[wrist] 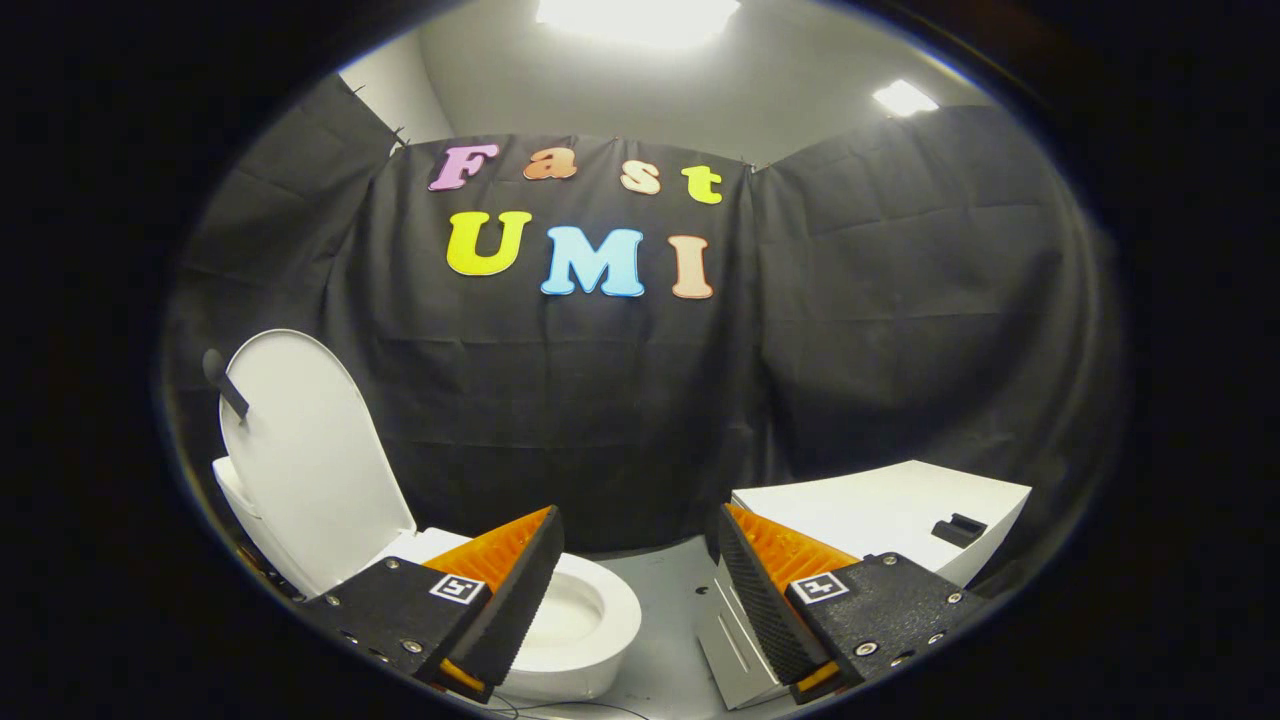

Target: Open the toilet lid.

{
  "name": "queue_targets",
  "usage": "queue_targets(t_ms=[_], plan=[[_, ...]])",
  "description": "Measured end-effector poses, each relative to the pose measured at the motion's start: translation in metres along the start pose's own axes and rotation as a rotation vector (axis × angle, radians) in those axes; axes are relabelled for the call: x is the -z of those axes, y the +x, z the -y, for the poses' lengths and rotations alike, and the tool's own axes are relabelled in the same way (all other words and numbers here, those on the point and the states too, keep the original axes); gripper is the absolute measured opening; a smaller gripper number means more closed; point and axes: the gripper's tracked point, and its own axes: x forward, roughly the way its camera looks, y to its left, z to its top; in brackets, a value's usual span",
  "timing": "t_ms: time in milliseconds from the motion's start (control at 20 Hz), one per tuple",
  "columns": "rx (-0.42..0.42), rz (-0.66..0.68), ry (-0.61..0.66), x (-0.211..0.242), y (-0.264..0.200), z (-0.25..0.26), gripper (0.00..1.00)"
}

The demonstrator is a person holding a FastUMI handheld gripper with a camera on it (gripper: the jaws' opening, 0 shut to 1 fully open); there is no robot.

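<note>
The gripper (pixel 640 590) stands wide open, its two fingers well apart with nothing between them and touching nothing. Each finger carries a ribbed pad on its inner face and a small square marker on top of its mount.

The toilet (pixel 575 625) sits low beyond the left finger, which partly covers it; its white seat ring and bowl show just past the fingertip. The toilet lid (pixel 310 450) is already raised, standing nearly upright and leaning back at the rear of the bowl. A small dark handle-like piece (pixel 225 385) sticks out at the lid's upper far edge.

Beyond the right finger is a white cabinet-like unit (pixel 880 505) with a flat top, on which a small black block (pixel 958 529) rests. A grey metal panel (pixel 730 645) lies against the floor just beside the right finger.

The floor (pixel 660 590) between the fingers is pale grey. Black cloth (pixel 600 420) forms the booth wall behind everything, and above it a white ceiling (pixel 780 80) holds two bright light panels (pixel 640 15)
</note>
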Motion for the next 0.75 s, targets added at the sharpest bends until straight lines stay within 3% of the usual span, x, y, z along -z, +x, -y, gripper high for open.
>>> queue_targets(t_ms=[750], plan=[[0.009, 0.005, 0.025, 0.0061, 0.0033, -0.0022, 0.95]])
